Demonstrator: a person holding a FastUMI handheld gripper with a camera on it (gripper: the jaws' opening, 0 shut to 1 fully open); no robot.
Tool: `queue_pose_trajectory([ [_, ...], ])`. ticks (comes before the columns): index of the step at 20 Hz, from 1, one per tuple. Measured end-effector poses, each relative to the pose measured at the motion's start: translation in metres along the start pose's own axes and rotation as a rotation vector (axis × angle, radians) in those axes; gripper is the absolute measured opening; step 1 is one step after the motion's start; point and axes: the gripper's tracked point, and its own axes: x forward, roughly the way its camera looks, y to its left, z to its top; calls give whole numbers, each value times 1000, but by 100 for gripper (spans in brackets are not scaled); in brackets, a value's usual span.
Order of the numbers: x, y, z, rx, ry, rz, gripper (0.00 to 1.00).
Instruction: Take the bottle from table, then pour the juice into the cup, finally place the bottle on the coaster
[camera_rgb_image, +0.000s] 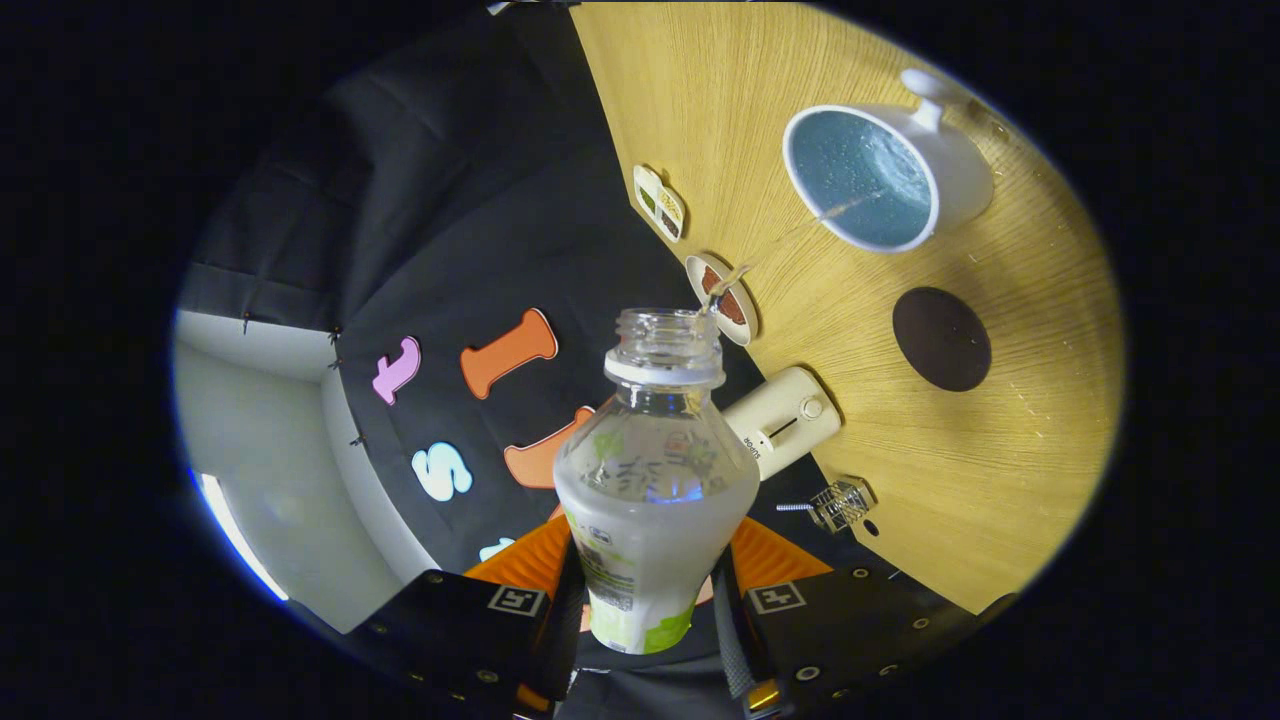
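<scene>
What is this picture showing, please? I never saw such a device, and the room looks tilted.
The camera rides on a hand-held gripper, so the view tilts with it. Its two black fingers are shut on a clear bottle with no cap. The bottle is tipped, and a thin stream runs from its mouth into a white cup on the wooden table. Beside the cup lies a dark round coaster. Small items sit along the table's edge by the black cloth wall.

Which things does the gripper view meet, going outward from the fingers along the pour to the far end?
gripper shut on the bottle → bottle mouth → thin stream of juice → cup
</scene>
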Motion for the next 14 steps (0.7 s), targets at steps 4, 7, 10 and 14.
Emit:
queue_pose_trajectory([
  [4,-4,-5,1,-34,-5,-20,59],
  [7,-4,-6,1,-91,-5,-25,59],
  [10,-4,-9,5,-206,-5,-40,58],
  [14,-7,-3,3,-446,6,-54,58],
])
